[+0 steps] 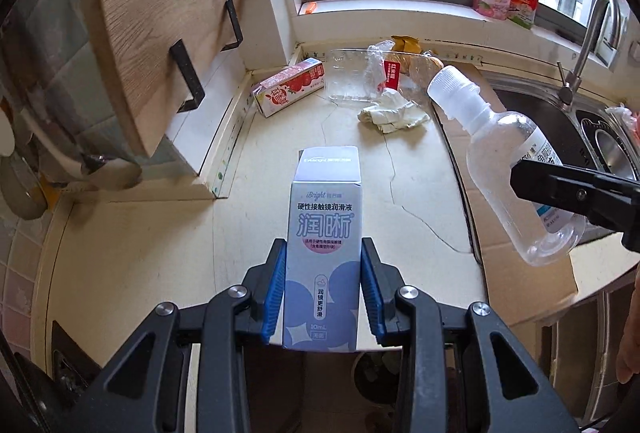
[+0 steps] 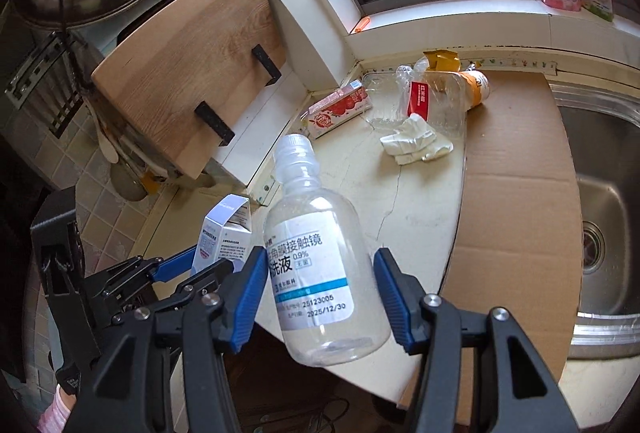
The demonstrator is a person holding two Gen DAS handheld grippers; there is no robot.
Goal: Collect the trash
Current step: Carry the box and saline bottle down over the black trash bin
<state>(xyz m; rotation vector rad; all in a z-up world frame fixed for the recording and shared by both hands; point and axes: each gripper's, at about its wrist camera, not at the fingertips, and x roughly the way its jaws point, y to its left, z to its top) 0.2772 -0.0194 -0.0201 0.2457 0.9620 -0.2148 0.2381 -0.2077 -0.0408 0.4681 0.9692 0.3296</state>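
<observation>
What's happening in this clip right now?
A person is clearing trash off a kitchen counter with two handheld grippers. The left gripper holds a small blue-and-white carton; the right gripper holds an empty clear bottle. Both are lifted off the counter. A crumpled tissue, a strawberry milk carton and plastic packaging remain.

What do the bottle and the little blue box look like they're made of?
Bottle: clear plastic, probably glossy; you see through its walls, with a white ribbed cap and paper label. Box: thin printed cardboard, matte by the look, with sharp folded edges and a raised top flap.
</observation>
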